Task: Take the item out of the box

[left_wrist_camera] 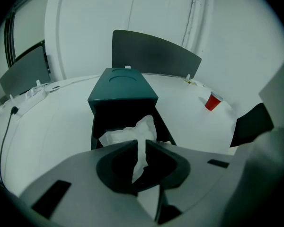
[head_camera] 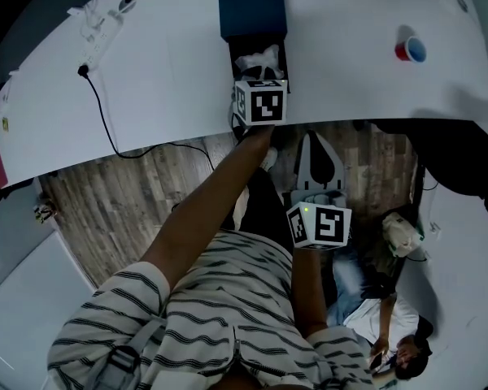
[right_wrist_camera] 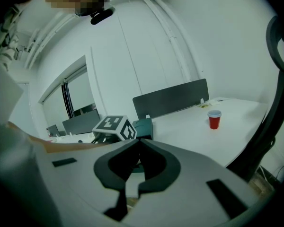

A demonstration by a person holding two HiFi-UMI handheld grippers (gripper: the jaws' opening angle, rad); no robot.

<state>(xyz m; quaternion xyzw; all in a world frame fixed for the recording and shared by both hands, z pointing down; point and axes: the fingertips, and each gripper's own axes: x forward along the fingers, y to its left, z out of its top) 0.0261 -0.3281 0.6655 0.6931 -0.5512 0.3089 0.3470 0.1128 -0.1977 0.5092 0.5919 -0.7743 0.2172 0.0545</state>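
Head view: My left gripper (head_camera: 259, 88) reaches over the white table (head_camera: 171, 63) to the open blue box (head_camera: 252, 2), because the white tissue (head_camera: 259, 59) sits inside it. My right gripper (head_camera: 316, 149) hangs back over the wooden floor (head_camera: 130, 210), out of the way.
Left gripper view: Its jaws pinch a strip of the tissue, ready to pull it out.
Right gripper view: Its jaws are pressed together with nothing in them.
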